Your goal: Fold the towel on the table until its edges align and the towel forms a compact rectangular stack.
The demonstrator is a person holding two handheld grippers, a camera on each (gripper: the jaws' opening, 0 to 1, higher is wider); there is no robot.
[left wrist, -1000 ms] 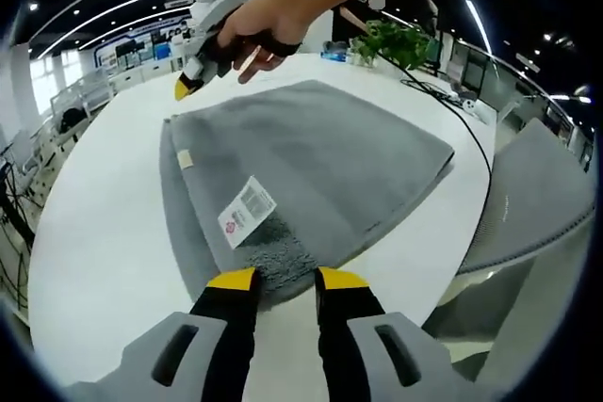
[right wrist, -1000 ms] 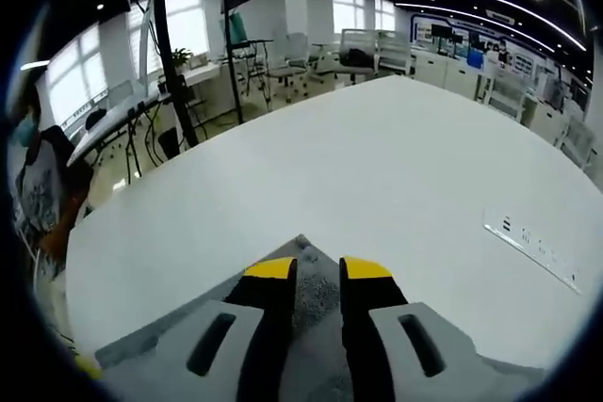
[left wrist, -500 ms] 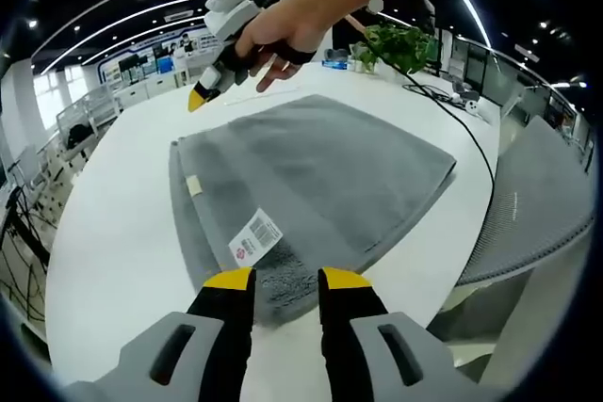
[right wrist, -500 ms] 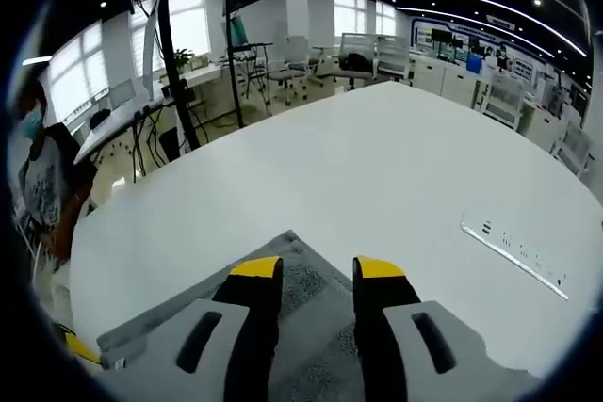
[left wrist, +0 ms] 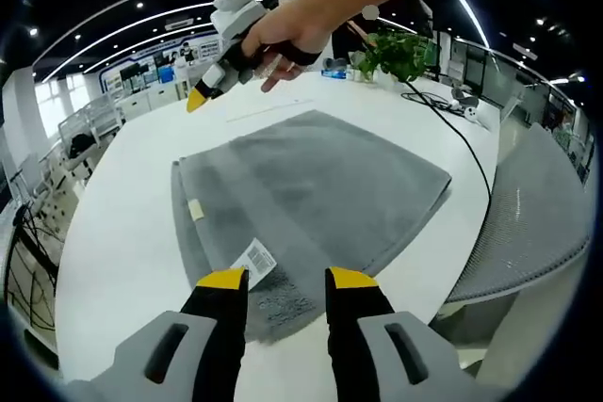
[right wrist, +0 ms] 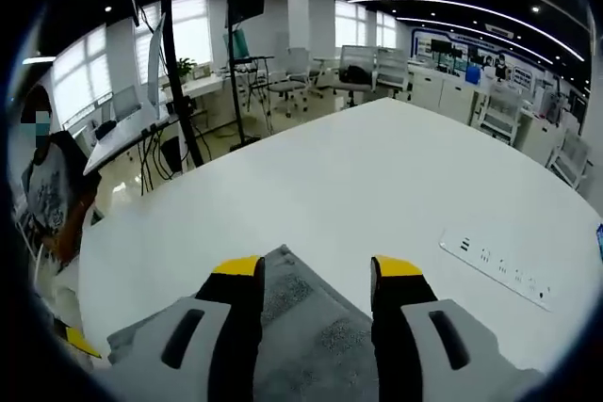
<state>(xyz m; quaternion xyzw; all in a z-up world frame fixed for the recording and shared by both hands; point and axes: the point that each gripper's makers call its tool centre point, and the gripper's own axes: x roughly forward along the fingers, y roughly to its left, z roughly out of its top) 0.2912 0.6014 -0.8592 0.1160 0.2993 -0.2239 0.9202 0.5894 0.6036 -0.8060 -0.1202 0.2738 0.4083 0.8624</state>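
A large round white table carries a grey terry towel, folded over and lying flat across the tabletop's middle, with a white printed label at its near edge. In the left gripper view, the left gripper hangs over that near edge with its yellow-tipped jaws parted and nothing between them. At 11 o'clock the right gripper, held in a person's hand, hovers off the far corner, clear of the cloth; its jaws stand wide in the right gripper view above the towel's corner. A leafy green potted plant and a black cable sit at 1 o'clock. A white power strip lies at 3 o'clock. Desks and office chairs fill the bright room beyond.
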